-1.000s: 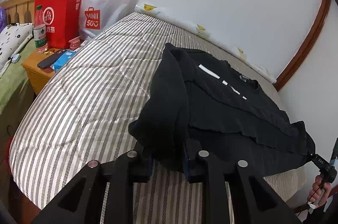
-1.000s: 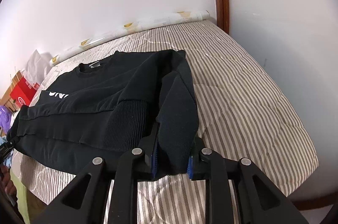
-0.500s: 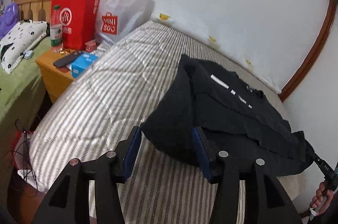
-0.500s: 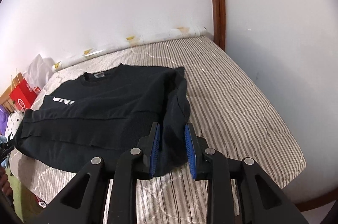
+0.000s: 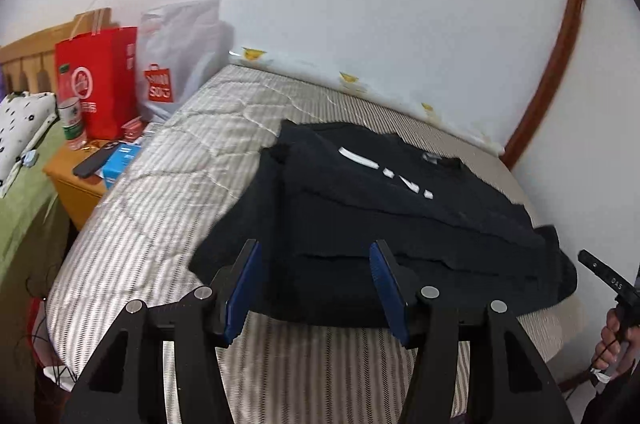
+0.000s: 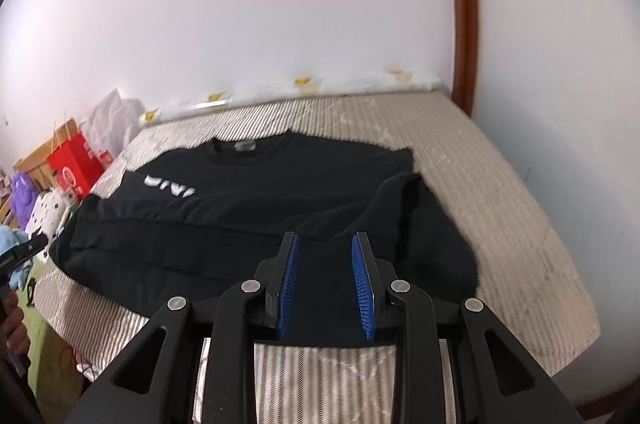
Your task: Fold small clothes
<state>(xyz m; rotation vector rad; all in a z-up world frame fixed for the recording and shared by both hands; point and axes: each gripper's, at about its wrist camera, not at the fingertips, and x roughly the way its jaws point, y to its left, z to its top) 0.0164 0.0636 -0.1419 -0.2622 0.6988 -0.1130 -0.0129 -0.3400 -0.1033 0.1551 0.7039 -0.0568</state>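
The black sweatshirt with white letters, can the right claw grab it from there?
Probably yes. The right claw is open just above the black sweatshirt near the edge of the striped mattress, with nothing between them.

A grey-and-white striped quilted mattress [image 5: 168, 184] filled the near scene. At its far left stood a red paper shopping bag [image 5: 102, 84] and a white plastic bag [image 5: 176, 60]. A wooden bedside cabinet [image 5: 76, 180] carried a clear plastic bottle [image 5: 71, 120] and a black remote [image 5: 94, 163].
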